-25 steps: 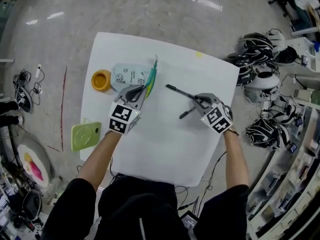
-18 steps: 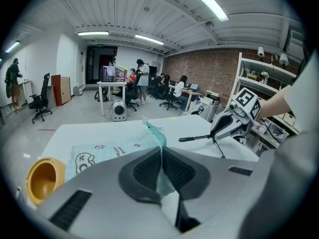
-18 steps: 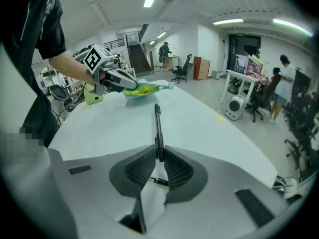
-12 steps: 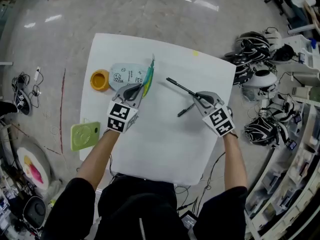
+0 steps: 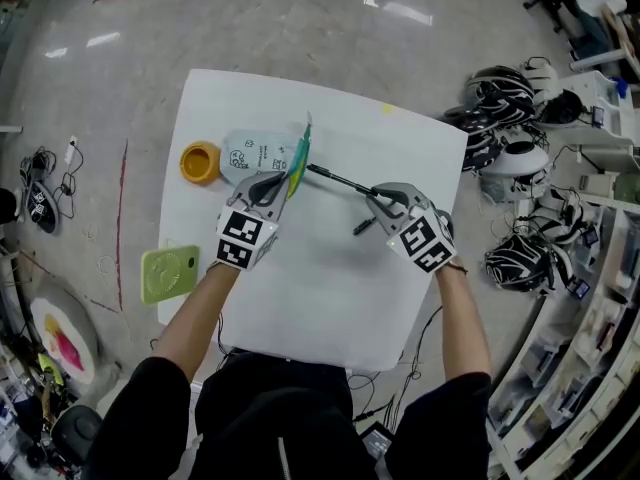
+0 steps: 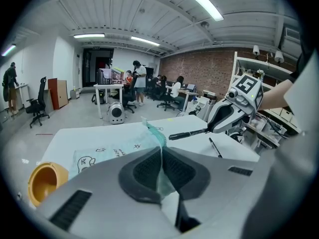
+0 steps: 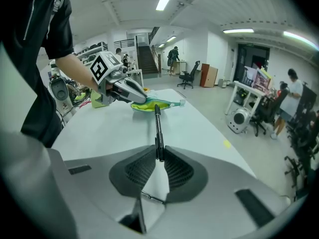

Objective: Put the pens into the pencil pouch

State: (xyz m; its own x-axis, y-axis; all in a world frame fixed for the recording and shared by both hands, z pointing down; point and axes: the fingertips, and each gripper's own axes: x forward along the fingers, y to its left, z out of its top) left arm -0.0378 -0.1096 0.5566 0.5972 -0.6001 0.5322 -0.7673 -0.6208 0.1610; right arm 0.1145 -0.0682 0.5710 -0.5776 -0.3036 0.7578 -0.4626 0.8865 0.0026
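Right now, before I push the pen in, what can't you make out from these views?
Inside of the pouch: head view shows only its outside; in the left gripper view the left gripper's body covers the opening.
Tip of the held pen versus the opening: they overlap in the right gripper view, gap unclear.
Second pen: one end hidden by the right gripper, head view.
Pouch print: too small.

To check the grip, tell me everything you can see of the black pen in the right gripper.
The slim black pen looks like matte plastic, straight and of even thickness. The right gripper has its jaws shut on one end; the rest sticks out straight ahead, held above the white table. Its free tip points at the mouth of the pale blue pencil pouch, very near it; whether they touch I cannot tell.
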